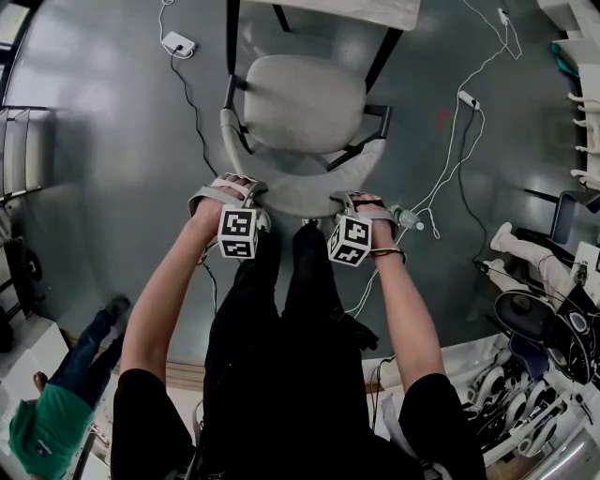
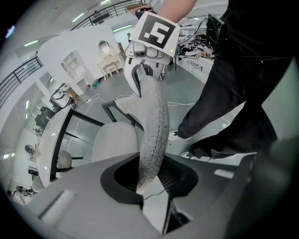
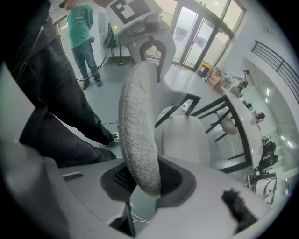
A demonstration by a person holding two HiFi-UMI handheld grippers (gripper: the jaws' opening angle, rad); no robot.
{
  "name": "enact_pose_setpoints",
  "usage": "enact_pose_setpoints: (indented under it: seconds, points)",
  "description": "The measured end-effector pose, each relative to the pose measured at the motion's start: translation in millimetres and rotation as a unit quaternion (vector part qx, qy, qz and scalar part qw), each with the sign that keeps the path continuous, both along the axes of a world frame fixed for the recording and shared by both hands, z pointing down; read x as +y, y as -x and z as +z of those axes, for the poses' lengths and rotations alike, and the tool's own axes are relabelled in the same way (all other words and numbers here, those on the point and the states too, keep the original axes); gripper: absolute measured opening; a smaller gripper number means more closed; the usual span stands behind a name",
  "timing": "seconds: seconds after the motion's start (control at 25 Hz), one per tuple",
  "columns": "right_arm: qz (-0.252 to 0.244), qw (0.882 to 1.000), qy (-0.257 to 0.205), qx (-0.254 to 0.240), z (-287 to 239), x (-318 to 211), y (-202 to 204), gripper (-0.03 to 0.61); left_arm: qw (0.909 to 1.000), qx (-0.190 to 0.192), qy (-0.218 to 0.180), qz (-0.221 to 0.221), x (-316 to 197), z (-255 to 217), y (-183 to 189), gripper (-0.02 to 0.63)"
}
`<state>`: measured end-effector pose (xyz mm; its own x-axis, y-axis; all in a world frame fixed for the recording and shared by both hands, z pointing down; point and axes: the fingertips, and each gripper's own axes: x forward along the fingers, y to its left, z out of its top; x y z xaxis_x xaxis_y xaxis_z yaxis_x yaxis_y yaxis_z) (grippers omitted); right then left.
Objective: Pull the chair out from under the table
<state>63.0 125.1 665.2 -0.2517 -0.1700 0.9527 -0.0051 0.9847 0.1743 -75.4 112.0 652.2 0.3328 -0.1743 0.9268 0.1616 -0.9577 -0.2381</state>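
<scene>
A grey padded chair (image 1: pixel 305 103) on a black frame stands partly under the white table (image 1: pixel 375 11) at the top of the head view. Its curved backrest (image 1: pixel 300 192) faces me. My left gripper (image 1: pixel 248 202) is shut on the backrest's left end and my right gripper (image 1: pixel 342 208) on its right end. In the left gripper view the backrest's top edge (image 2: pixel 154 135) runs out from between the jaws of the left gripper (image 2: pixel 149 182). The right gripper view shows the same edge (image 3: pixel 138 135) clamped in the right gripper (image 3: pixel 147 186), with the seat (image 3: pixel 184 140) beyond.
White cables and a power adapter (image 1: pixel 178 43) lie on the grey floor around the chair. Equipment and gear (image 1: pixel 544 319) crowd the right side. A person in a green shirt (image 1: pixel 47 427) stands at lower left. My own legs (image 1: pixel 281 319) are right behind the chair.
</scene>
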Motion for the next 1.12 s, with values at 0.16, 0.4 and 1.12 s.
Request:
enact_pose_setpoints:
  seconds: [0.16, 0.4, 1.12]
  points:
    - [0.001, 1.000, 0.002, 0.003, 1, 4, 2, 0.097, 1.0000, -0.001, 0.001, -0.001, 3, 1, 2, 0.097]
    - [0.007, 1.000, 0.005, 0.005, 0, 15, 7, 0.097, 1.0000, -0.002, 0.003, 0.002, 14, 0, 6, 0.097]
    - [0.011, 1.000, 0.004, 0.002, 0, 28, 9, 0.097, 0.9999, 0.003, 0.014, 0.003, 30, -2, 7, 0.097]
